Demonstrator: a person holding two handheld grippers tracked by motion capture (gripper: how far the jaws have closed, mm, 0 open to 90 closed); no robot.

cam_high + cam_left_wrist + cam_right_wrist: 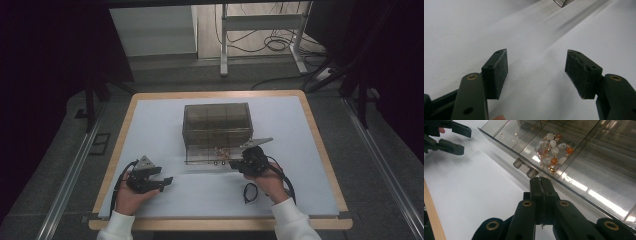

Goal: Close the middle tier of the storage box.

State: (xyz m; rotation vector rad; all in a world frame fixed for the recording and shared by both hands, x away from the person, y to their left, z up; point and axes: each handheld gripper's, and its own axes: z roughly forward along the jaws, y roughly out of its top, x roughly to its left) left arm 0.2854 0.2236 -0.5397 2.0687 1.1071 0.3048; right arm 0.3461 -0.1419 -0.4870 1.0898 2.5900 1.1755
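Near the table's front edge, the left gripper (161, 182) rests on the white mat (150, 125) with its jaws apart and nothing between them. A bit farther in, the right gripper (541, 181) has its jaws shut tight together, empty, right at the front of the pulled-out drawer (584, 182). The bead bracelet (550, 150) lies inside that drawer, near the knob (525, 168). A hard push could jam the drawer — or shove the whole clear box (216, 122) toward the far edge.
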